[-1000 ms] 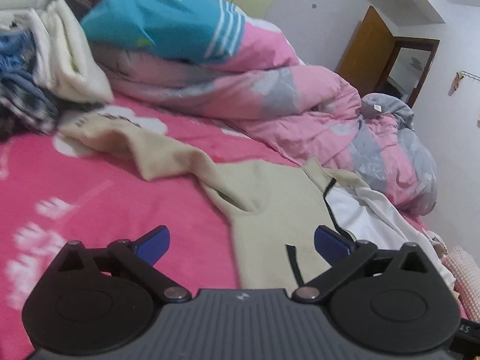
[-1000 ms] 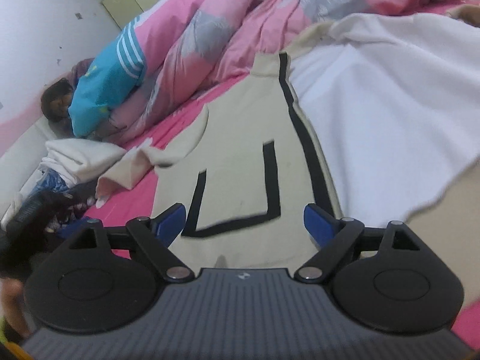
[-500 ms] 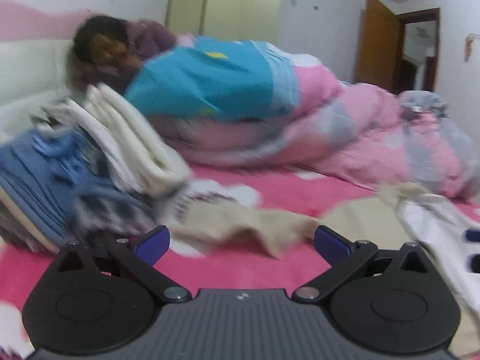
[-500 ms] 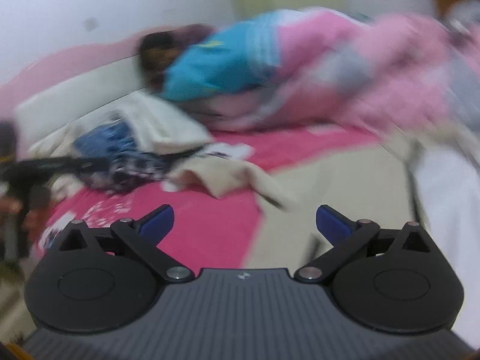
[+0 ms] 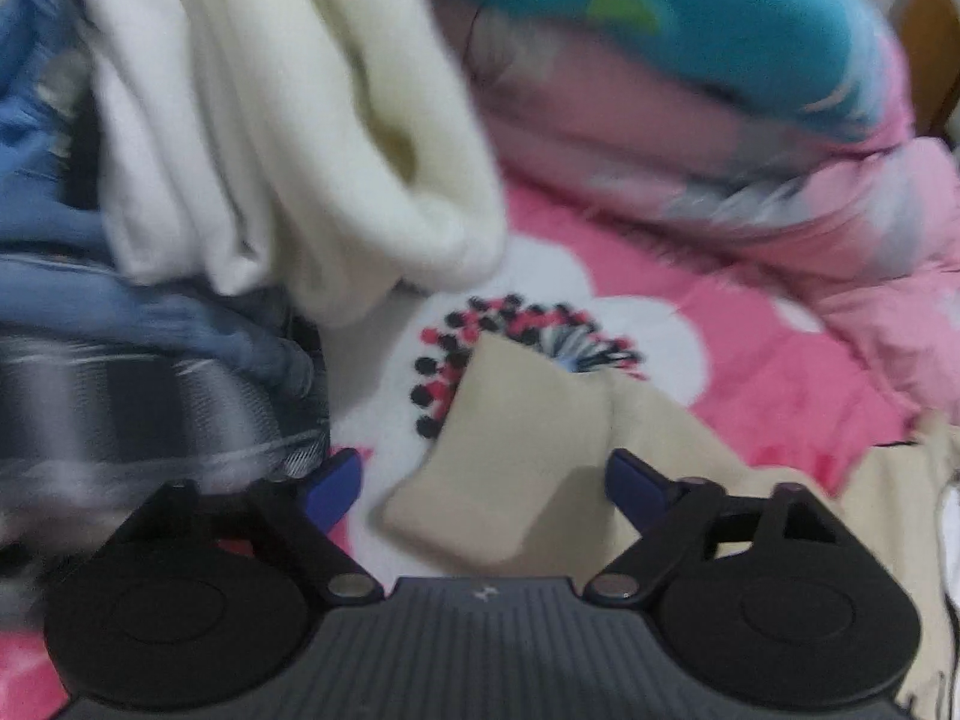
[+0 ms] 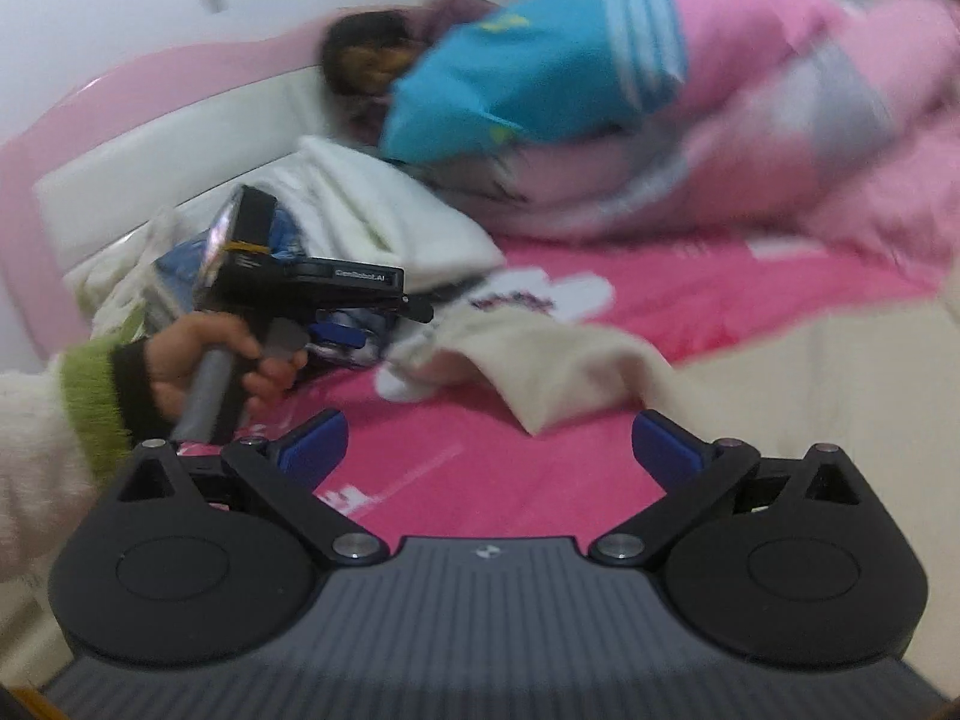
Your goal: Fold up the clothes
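Lengthwise, beige sleeve (image 5: 510,450) cuff toward left gripper (image 5: 483,480).

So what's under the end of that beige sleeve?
The beige sleeve lies on the pink bedsheet, over part of a white flower print with dark dots. The rest of that print is hidden beneath the sleeve.

"GenRobot.AI" on left tongs (image 6: 336,333)
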Tool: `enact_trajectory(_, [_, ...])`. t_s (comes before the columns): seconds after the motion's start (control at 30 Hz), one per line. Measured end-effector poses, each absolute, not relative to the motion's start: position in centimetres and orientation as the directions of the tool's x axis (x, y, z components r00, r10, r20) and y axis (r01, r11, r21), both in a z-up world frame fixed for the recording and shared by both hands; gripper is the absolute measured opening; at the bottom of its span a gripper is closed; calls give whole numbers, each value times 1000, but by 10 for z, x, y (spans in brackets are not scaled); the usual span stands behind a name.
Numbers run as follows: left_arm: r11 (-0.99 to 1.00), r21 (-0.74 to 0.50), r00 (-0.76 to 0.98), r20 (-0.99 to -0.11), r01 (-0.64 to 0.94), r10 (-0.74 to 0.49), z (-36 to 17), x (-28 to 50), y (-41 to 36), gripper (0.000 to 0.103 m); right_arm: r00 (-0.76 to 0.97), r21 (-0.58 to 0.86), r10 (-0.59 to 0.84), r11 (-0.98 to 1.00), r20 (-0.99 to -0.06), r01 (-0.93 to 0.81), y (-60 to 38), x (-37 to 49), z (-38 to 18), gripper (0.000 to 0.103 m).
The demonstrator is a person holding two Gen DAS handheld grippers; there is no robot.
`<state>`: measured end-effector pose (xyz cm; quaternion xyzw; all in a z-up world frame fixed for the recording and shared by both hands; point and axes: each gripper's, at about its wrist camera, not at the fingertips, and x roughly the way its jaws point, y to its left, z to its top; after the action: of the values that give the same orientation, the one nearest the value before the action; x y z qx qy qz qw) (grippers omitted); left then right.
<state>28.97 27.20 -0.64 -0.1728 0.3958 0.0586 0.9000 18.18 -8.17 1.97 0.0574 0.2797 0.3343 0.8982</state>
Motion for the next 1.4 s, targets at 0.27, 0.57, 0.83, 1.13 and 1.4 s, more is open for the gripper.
enact_trajectory(0.27, [961, -163, 667, -745, -223, 29, -29, 316, 256, 18, 690, 341, 459, 886, -559, -313, -177, 193, -22, 101])
enact_trajectory(0.57, [959, -138, 800, -587, -247, 122, 61, 254, 251, 10, 744, 455, 411, 876, -527, -161, -242, 182, -68, 97])
enact_trajectory(0.83, [924, -281, 869, -486, -260, 96, 163, 211, 265, 9, 752, 457, 428, 869, -501, -190, -246, 178, -71, 98])
enact_trajectory(1.13, [923, -224, 819, -556, -314, 143, 167, 213, 247, 9, 758, 534, 475, 822, -447, -199, -258, 180, -75, 98])
enact_trajectory(1.4, [928, 90, 767, -536, -362, 352, 103, 210, 259, 32, 757, 537, 480, 818, -443, -205, -257, 180, -75, 98])
